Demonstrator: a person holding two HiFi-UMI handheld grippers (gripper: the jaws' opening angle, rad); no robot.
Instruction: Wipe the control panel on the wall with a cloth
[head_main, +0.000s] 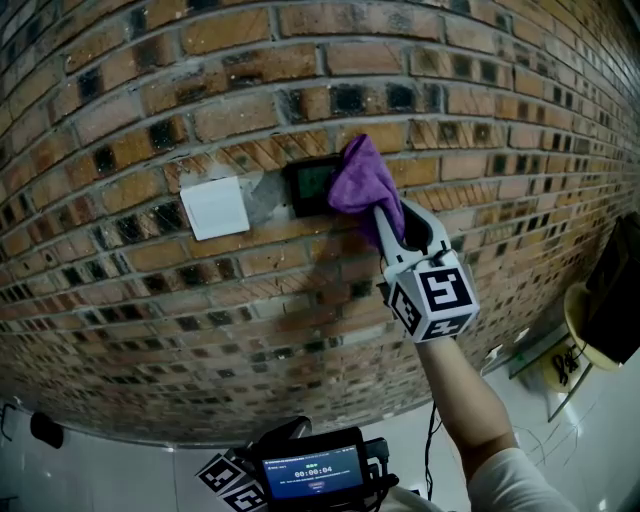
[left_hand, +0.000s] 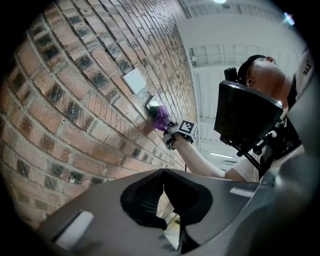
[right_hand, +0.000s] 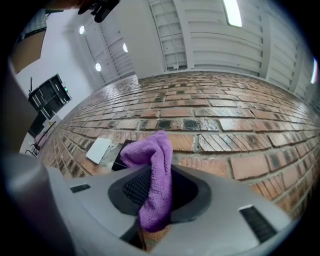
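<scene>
left gripper (left_hand: 163, 200) held low, jaws together, nothing between them. right gripper (head_main: 383, 214) clamps purple cloth (head_main: 362, 183), which is pressed on the right edge of the dark control panel (head_main: 310, 187) on the brick wall (head_main: 150, 300).

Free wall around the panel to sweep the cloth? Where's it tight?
Bare brick wall lies right of the purple cloth, and above and below the control panel. Tight on the left: the white plate sits close beside the panel, with only a grey patch between. The right gripper holds the cloth over the panel's right edge.
</scene>
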